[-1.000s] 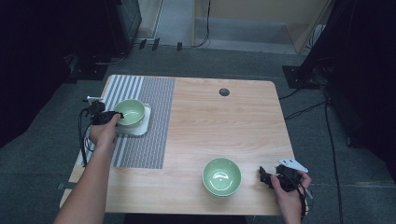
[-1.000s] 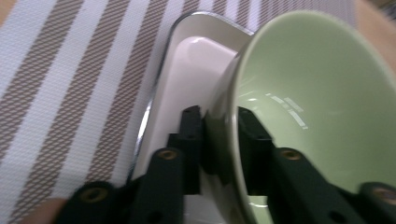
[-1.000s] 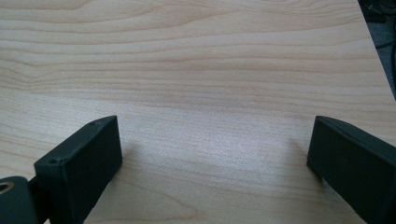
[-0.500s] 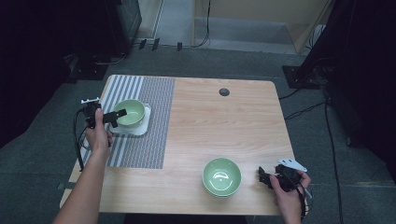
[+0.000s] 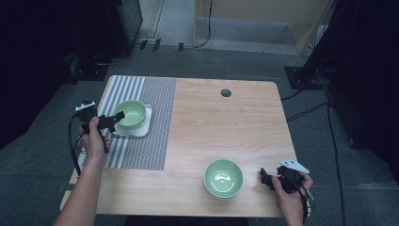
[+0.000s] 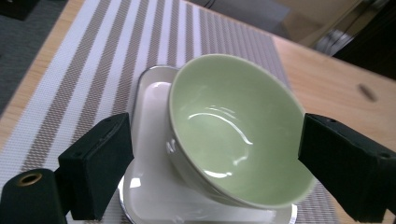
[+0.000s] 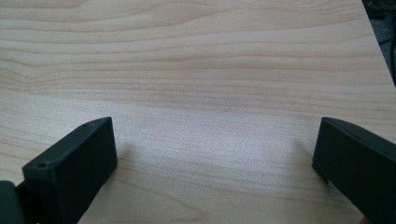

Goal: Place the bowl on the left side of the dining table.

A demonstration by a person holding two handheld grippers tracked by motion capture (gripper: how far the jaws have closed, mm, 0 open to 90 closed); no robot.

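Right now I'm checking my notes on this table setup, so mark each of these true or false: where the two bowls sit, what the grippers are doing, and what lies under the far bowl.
1. One green bowl sits on a white plate. True.
2. The plate lies on bare wood. False: it lies on the striped placemat.
3. The left gripper is clamped on that bowl. False: its jaws have just been opening and stand apart, with the bowl between them but free.
4. The right gripper is open over bare table. True.
5. The second green bowl is upside down. False: it stands upright near the table's front edge.
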